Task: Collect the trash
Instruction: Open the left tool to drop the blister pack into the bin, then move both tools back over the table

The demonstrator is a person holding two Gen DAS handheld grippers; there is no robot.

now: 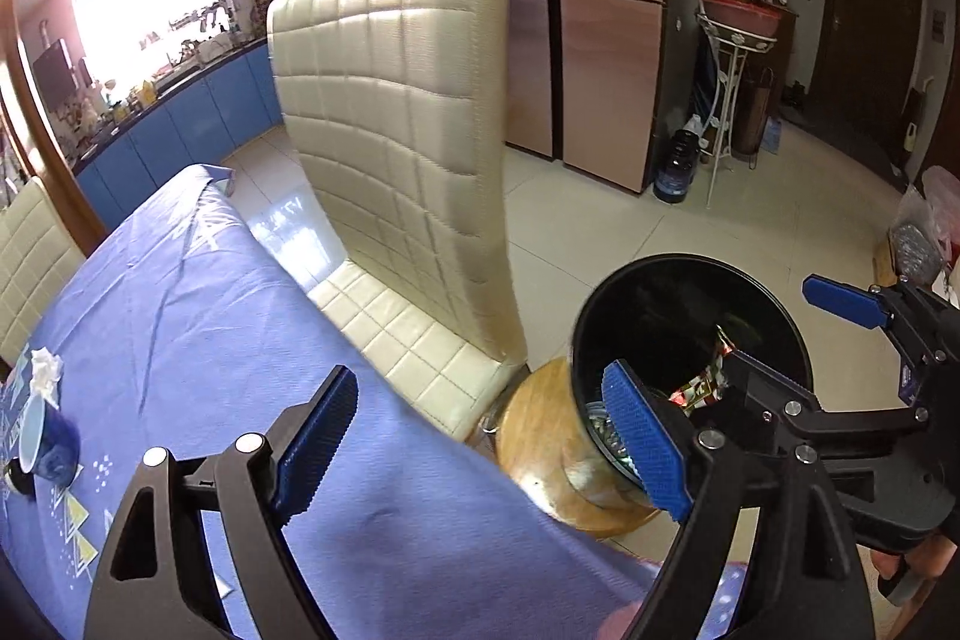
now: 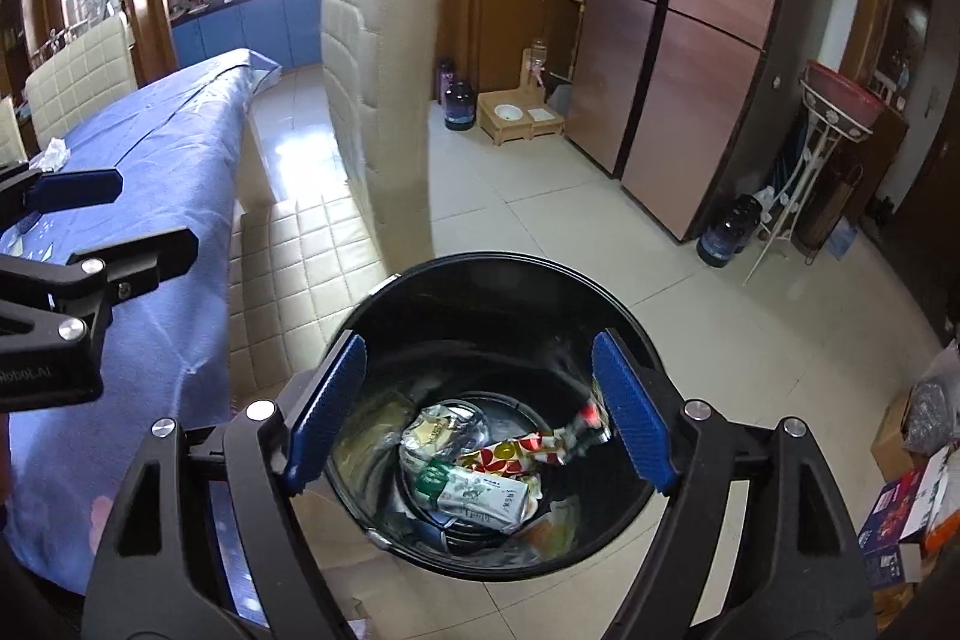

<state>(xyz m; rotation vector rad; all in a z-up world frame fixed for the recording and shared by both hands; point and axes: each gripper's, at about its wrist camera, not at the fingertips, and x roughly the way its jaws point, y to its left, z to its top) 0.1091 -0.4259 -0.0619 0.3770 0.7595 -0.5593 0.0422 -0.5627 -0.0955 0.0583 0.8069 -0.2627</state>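
Note:
A black round trash bin (image 2: 420, 292) stands beside the table, on a wooden stool (image 1: 540, 436). My right gripper (image 2: 480, 412) is open right above the bin's mouth. A red and gold wrapper (image 2: 528, 445) sits just below its right finger, in the bin with a green and white carton (image 2: 480, 496) and crumpled foil (image 2: 432, 430). My left gripper (image 1: 486, 436) is open and empty over the table's edge. A crumpled white tissue (image 1: 45, 370) lies on the blue tablecloth (image 1: 198, 316) at the far left. The right gripper (image 1: 768, 334) also shows in the left wrist view, over the bin (image 1: 636, 292).
A cream padded chair (image 1: 396, 112) is pushed up to the table beside the bin. A blue cup (image 1: 51, 442) lies next to the tissue. A tall copper fridge (image 2: 702, 16), a white plant stand (image 2: 810, 160), dark jugs and boxes (image 2: 906, 508) line the tiled floor.

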